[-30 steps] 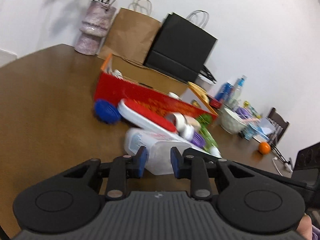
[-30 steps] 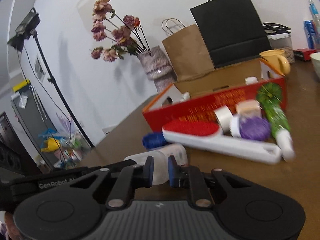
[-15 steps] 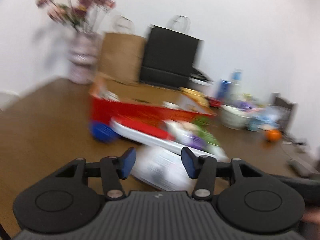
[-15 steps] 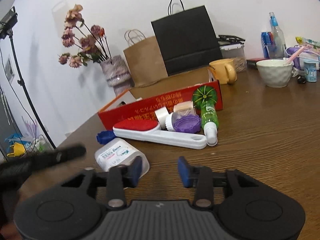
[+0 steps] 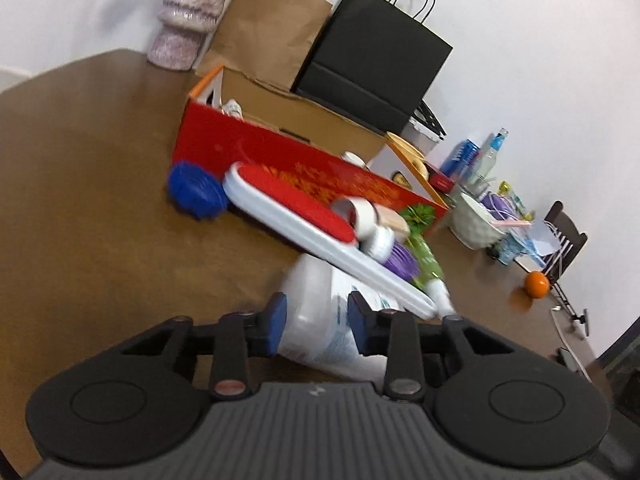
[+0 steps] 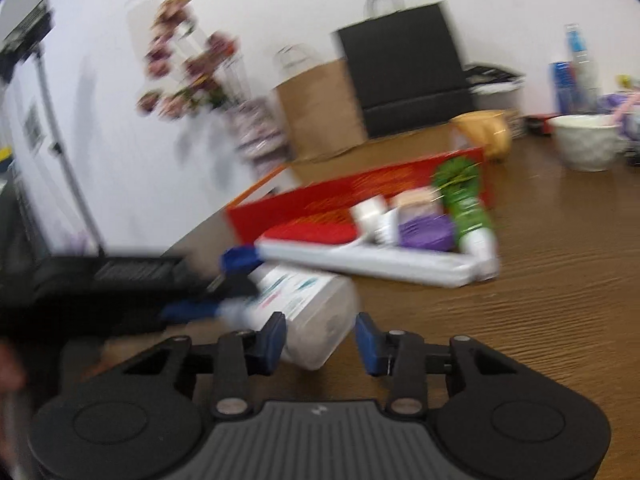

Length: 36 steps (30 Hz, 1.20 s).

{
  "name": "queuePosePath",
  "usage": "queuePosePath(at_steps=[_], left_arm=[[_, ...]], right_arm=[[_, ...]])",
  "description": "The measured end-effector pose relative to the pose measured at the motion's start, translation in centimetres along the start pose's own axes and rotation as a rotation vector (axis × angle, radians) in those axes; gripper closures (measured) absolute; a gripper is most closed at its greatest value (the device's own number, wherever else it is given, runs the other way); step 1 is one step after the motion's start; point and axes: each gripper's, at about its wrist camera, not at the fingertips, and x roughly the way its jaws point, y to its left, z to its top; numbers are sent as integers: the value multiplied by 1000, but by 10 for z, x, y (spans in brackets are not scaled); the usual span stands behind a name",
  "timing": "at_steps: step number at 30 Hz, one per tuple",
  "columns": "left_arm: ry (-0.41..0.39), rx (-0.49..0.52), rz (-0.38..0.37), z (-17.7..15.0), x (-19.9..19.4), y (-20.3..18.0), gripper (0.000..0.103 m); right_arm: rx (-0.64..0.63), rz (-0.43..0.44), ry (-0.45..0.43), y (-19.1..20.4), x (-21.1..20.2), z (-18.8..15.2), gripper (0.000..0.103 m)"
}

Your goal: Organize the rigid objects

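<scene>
Left tongs (image 5: 316,322): blue pads set on either side of the white plastic container (image 5: 332,312), which lies on its side on the worktop (image 5: 80,220). Contact is likely but blurred, so a firm clamp cannot be confirmed. From the right wrist view the left tongs (image 6: 224,300) are seen as a dark smear at the container's (image 6: 308,312) left end.

Right tongs (image 6: 320,340): pads spread apart, nothing held. The container's near end is seen just beyond the left pad, with the gap to the right of it showing bare worktop (image 6: 560,280).

Just beyond the container, a long white tray with a red pad (image 5: 300,216) is laid on the worktop, its near corner touching or overlapping the container. Against the tray's far side are packed a tape roll (image 5: 354,210), a purple lid (image 5: 400,258) and a green bottle with white cap (image 5: 426,264) lying flat. A blue ball (image 5: 196,190) is set at the tray's left end, against the red box (image 5: 240,148).

Behind the box: brown paper bag (image 5: 264,32), black paper bag (image 5: 372,60), vase (image 5: 188,12). Far right: white bowl (image 5: 474,222), an orange (image 5: 537,284).

Right wrist view is heavily motion-blurred; fine detail cannot be resolved there.
</scene>
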Motion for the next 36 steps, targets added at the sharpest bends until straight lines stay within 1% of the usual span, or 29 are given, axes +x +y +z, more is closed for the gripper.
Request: queuePosePath(at_steps=[2, 5, 7, 9, 11, 12, 14, 15, 16, 17, 19, 21, 23, 28, 30, 32, 34, 36], left_arm=[[5, 15, -9, -9, -4, -11, 71], [-23, 33, 17, -12, -3, -17, 68], [-14, 33, 6, -9, 1, -15, 64], [-10, 38, 2, -5, 5, -14, 62], [-21, 40, 36, -2, 10, -15, 55], [-29, 38, 52, -2, 11, -14, 53], [-39, 24, 46, -2, 11, -12, 54], [-42, 22, 34, -4, 10, -10, 57], [-49, 28, 18, -6, 8, -10, 69], [-58, 40, 0, -7, 6, -11, 72], [-84, 82, 22, -12, 2, -16, 76], [-109, 73, 40, -16, -3, -19, 79], [-142, 69, 32, -22, -14, -24, 79], [-280, 146, 30, -41, -51, -49, 79], [-334, 173, 17, -43, -64, -58, 79], [-379, 176, -6, -39, -74, -64, 78], [-408, 195, -24, -28, -76, -70, 79], [-447, 246, -9, -11, -75, -79, 79]], right_arm=[[31, -7, 2, -12, -1, 3, 67], [74, 33, 20, -24, 2, 9, 67], [87, 57, 30, -26, 7, 12, 67], [101, 70, 44, -26, 15, 17, 66], [139, 82, 56, -27, 25, 19, 65], [155, 93, 62, -27, 30, 20, 65], [191, 117, 71, -28, 35, 19, 66], [205, 133, 78, -28, 37, 18, 67], [211, 149, 80, -28, 39, 18, 71], [213, 150, 79, -27, 39, 17, 71], [188, 136, 70, -22, 36, 17, 75], [166, 131, 47, -18, 28, 17, 79], [134, 131, 13, -14, 16, 18, 79], [52, 135, -105, 1, -27, 20, 79], [27, 144, -158, 6, -43, 24, 79], [14, 157, -197, 8, -53, 31, 79], [4, 162, -228, 11, -57, 45, 79], [3, 183, -242, 11, -51, 66, 79]])
